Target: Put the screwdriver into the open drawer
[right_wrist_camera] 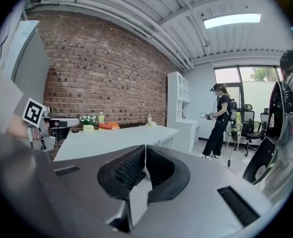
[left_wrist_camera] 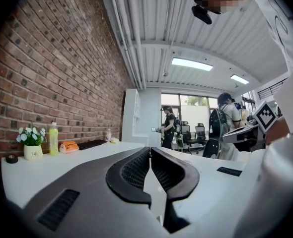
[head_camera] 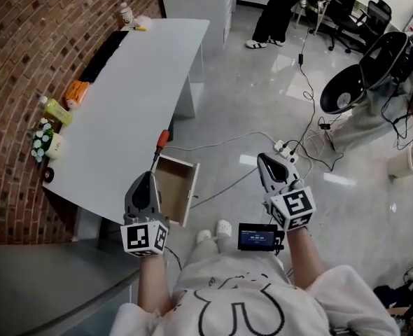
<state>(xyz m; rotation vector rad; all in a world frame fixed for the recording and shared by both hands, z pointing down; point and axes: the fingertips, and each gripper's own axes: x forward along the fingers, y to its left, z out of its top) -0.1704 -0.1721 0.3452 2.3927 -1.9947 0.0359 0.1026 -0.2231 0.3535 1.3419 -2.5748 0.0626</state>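
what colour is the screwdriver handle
Orange-red; the screwdriver handle shows best in the head view.

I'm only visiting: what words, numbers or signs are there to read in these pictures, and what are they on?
Nothing here reads clearly.
Small screen at the person's waist: lit characters, too small to read.
White flower pot: one short dark word, too blurred to read.
Marker cubes: black-and-white square patterns, no letters or numbers.
Shirt print: curved dark outlines, no readable word.
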